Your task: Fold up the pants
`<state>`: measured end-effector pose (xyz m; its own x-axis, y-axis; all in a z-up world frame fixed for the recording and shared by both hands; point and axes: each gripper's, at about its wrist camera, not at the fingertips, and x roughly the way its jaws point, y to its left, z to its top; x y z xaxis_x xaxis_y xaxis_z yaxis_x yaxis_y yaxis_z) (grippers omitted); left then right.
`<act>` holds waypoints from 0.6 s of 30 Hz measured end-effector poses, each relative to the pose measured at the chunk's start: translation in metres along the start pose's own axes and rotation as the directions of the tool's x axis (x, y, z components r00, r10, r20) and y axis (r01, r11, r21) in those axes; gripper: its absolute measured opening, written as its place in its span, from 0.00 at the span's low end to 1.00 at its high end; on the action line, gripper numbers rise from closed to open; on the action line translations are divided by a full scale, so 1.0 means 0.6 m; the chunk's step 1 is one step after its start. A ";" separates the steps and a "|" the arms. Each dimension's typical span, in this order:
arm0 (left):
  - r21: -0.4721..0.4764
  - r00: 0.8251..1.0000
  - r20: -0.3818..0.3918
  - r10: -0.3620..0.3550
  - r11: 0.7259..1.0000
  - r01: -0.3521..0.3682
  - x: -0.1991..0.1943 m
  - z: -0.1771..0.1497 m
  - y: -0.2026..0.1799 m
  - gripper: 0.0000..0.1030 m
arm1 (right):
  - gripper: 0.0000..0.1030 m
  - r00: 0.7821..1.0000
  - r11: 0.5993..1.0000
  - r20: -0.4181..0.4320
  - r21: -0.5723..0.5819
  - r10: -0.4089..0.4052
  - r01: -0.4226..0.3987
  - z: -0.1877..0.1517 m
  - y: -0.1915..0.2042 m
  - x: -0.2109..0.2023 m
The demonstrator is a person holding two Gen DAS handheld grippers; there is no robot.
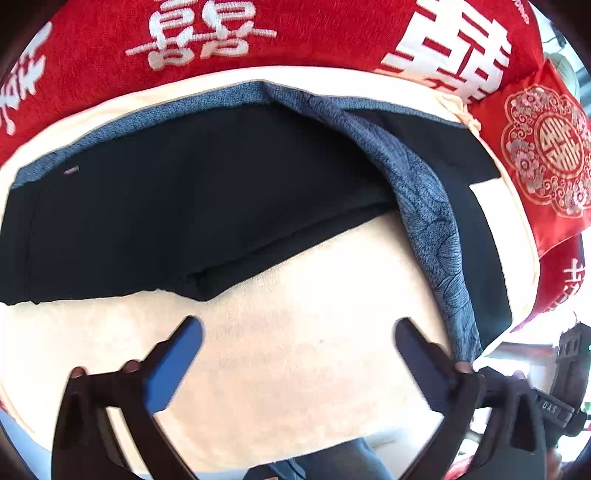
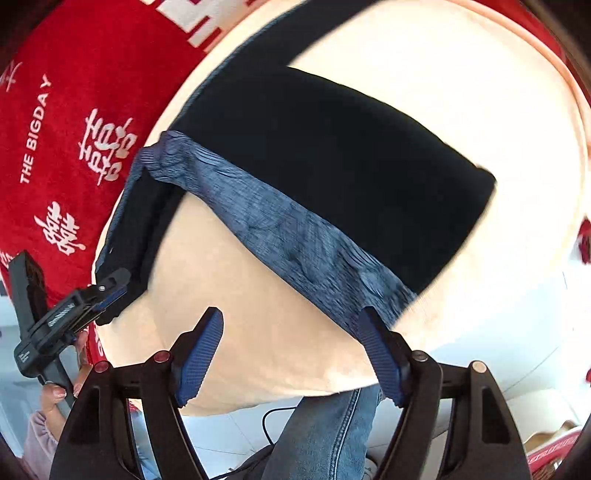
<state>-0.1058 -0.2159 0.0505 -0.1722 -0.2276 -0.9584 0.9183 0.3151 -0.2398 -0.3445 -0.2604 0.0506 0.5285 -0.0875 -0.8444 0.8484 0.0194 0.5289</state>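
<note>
Dark navy pants [image 1: 177,199] with a blue-grey patterned waistband [image 1: 428,206] lie on a cream blanket [image 1: 295,350]. In the left wrist view my left gripper [image 1: 299,332] is open above bare blanket, just in front of the pants' near edge; its right finger sits beside the waistband's end. In the right wrist view the pants [image 2: 332,158] lie ahead with the waistband [image 2: 295,236] across the near side. My right gripper [image 2: 291,325] is open and empty; its right finger [image 2: 376,343] touches or nearly touches the waistband's end. The left gripper [image 2: 110,288] shows at the far left by the other waistband end.
A red cover with white characters [image 1: 258,33] lies under and around the blanket. A red embroidered cushion [image 1: 543,147] sits at the right. The person's jeans [image 2: 332,432] and a pale floor with a black cable [image 2: 273,413] show below the blanket's edge.
</note>
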 end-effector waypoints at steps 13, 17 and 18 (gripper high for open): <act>0.058 0.997 -0.071 -0.019 0.998 0.023 0.088 0.014 -0.117 0.98 | 0.76 0.973 0.958 0.016 0.169 0.232 -0.231 -0.004 -0.106 0.026; 0.026 0.992 -0.084 -0.097 0.995 0.100 0.112 0.037 -0.146 0.98 | 0.71 0.940 0.922 -0.014 0.199 0.342 -0.333 0.012 -0.137 0.048; 0.018 0.989 -0.093 -0.114 0.993 0.116 0.119 0.043 -0.152 0.98 | 0.71 0.929 0.910 -0.021 0.211 0.369 -0.357 0.014 -0.145 0.050</act>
<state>-0.1925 -0.2848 0.0082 -0.3079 -0.1752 -0.9351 0.8985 0.2695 -0.3464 -0.4031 -0.2733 -0.0199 0.8050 -0.0532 -0.5909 0.5770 -0.1616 0.8006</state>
